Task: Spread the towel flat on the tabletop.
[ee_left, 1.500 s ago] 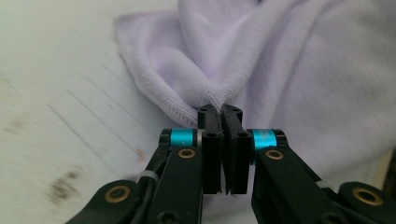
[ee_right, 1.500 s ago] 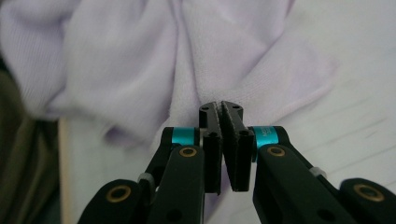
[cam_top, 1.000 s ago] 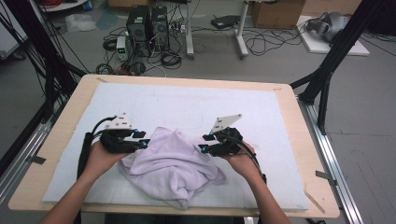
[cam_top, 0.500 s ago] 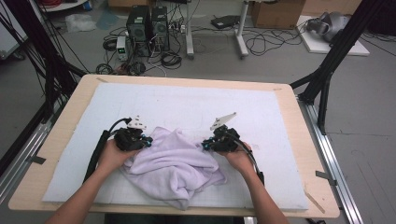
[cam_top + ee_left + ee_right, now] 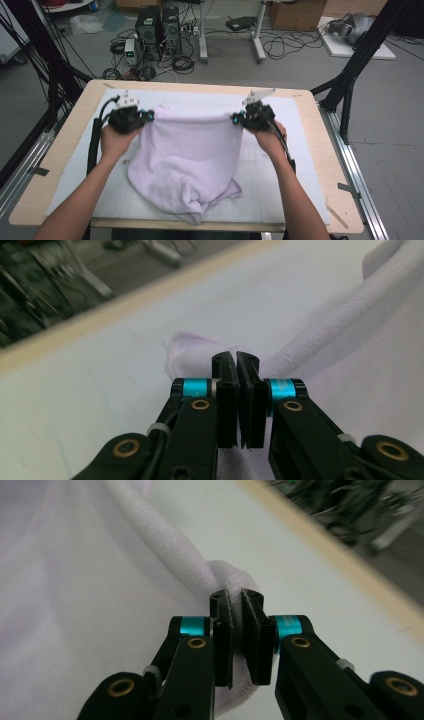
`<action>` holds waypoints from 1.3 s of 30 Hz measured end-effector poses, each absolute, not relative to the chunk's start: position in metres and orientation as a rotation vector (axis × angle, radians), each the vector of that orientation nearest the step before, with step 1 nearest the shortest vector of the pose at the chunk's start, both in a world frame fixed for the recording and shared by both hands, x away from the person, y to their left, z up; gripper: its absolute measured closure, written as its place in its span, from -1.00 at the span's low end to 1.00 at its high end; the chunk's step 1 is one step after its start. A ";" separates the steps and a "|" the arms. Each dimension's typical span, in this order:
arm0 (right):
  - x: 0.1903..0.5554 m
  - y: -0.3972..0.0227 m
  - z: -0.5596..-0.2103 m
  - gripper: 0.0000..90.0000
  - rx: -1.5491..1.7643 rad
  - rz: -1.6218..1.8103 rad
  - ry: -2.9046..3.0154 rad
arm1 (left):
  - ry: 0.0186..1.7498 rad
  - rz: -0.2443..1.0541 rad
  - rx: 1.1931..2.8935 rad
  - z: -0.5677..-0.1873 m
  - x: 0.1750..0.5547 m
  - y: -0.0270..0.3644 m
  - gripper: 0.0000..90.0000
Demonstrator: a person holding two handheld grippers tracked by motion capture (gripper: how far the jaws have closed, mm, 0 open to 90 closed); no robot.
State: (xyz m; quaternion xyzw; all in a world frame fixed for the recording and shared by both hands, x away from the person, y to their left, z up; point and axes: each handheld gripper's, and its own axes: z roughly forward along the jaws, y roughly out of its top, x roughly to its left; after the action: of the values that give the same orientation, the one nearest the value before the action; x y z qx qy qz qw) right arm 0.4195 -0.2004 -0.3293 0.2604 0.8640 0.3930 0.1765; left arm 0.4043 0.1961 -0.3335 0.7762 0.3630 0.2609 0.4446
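Note:
A pale lilac towel [image 5: 185, 160] hangs stretched between my two grippers above the white mat [image 5: 280, 190], its lower part bunched on the mat near the front edge. My left gripper [image 5: 149, 115] is shut on the towel's upper left corner [image 5: 192, 347]; its jaws have just been closing and now pinch the cloth [image 5: 236, 365]. My right gripper [image 5: 234, 119] is shut on the upper right corner [image 5: 227, 577], its jaws likewise just closed with the hem between them [image 5: 236, 602]. Both hands hold the top edge taut and lifted.
The mat lies on a wooden table [image 5: 67, 150] whose rim shows on all sides. Black frame legs [image 5: 350, 70] stand at the right and left. Computers [image 5: 160, 27], cables and boxes sit on the floor beyond the far edge.
Both grippers closed on the crumpled towel's corners, then rose and moved apart toward the far side, pulling the top edge into a taut line.

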 end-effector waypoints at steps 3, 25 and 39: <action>0.451 -0.201 -0.304 0.50 0.768 1.054 2.333 | 0.998 0.714 1.861 -0.311 0.441 0.189 0.70; 0.358 -0.214 -0.391 -0.12 0.755 1.320 2.491 | 0.846 0.405 1.994 -0.400 0.342 0.222 0.03; 0.289 -0.206 -0.414 -0.26 0.661 1.385 2.524 | 0.744 0.363 1.981 -0.413 0.282 0.229 -0.07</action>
State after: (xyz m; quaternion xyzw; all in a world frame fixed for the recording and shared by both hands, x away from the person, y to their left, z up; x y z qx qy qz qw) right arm 0.2892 -0.2064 -0.4136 0.2228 0.8507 0.4667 0.0936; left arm 0.2818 0.2293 -0.4133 0.8108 0.3046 0.1485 0.4772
